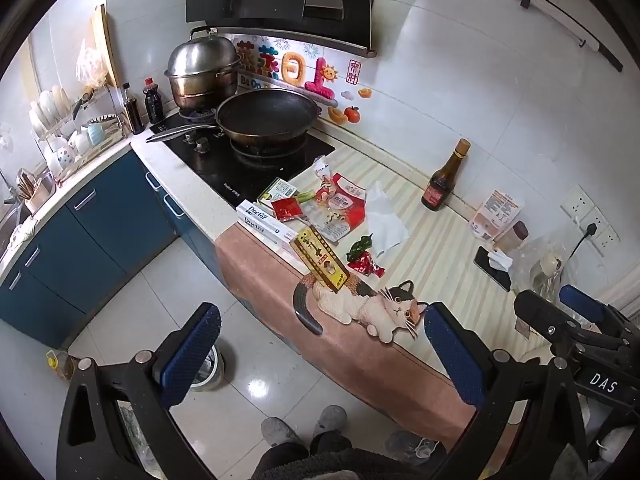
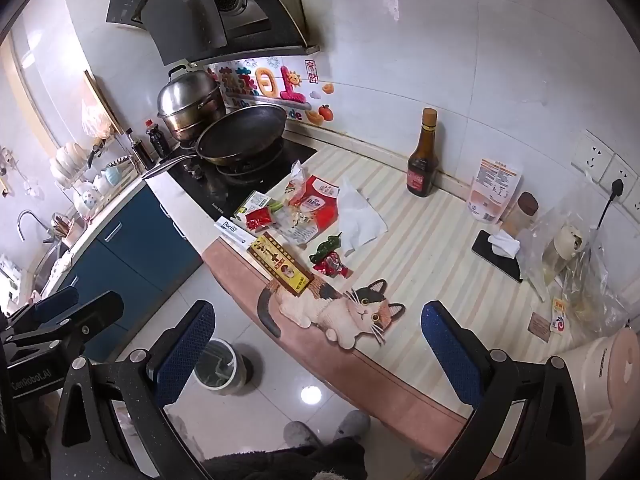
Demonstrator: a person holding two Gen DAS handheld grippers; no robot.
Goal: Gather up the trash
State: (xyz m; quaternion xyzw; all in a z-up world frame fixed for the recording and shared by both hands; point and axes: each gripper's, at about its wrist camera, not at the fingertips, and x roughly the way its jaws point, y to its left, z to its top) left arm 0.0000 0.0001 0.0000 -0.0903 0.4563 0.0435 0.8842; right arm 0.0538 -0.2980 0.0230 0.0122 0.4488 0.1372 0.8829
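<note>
Both tools held back from the counter, above the floor at the near edge, nothing between the pads. Left gripper (image 1: 320, 348) spread wide; right gripper (image 2: 316, 344) likewise wide and empty.

Trash bunched on the striped counter mat (image 2: 432, 240), just right of the stove (image 1: 240, 168), ahead and slightly left of both tools: yellow box (image 1: 320, 260) nearest, overhanging the near counter edge just beside the printed cat (image 2: 352, 312), long axis running from far-left to near-right. Behind it, white Doctor boxes (image 1: 264, 222) at the left, small red sachet (image 1: 286, 209), red-and-white snack bag (image 1: 344, 208), crumpled tissue (image 1: 384, 220), and a green and red candy wrapper (image 1: 364, 256) just right of the yellow box.

Waste bin (image 2: 218, 364) down on the floor, near-left, below the counter edge (closer to the left side, judging by both views).

Probably the yellow box first: lying diagonally, so a grip across its short side, with the wrist turned to match. Left tool seemingly the nearer to box and bin alike; right tool better placed for the wrapper and tissue.
</note>
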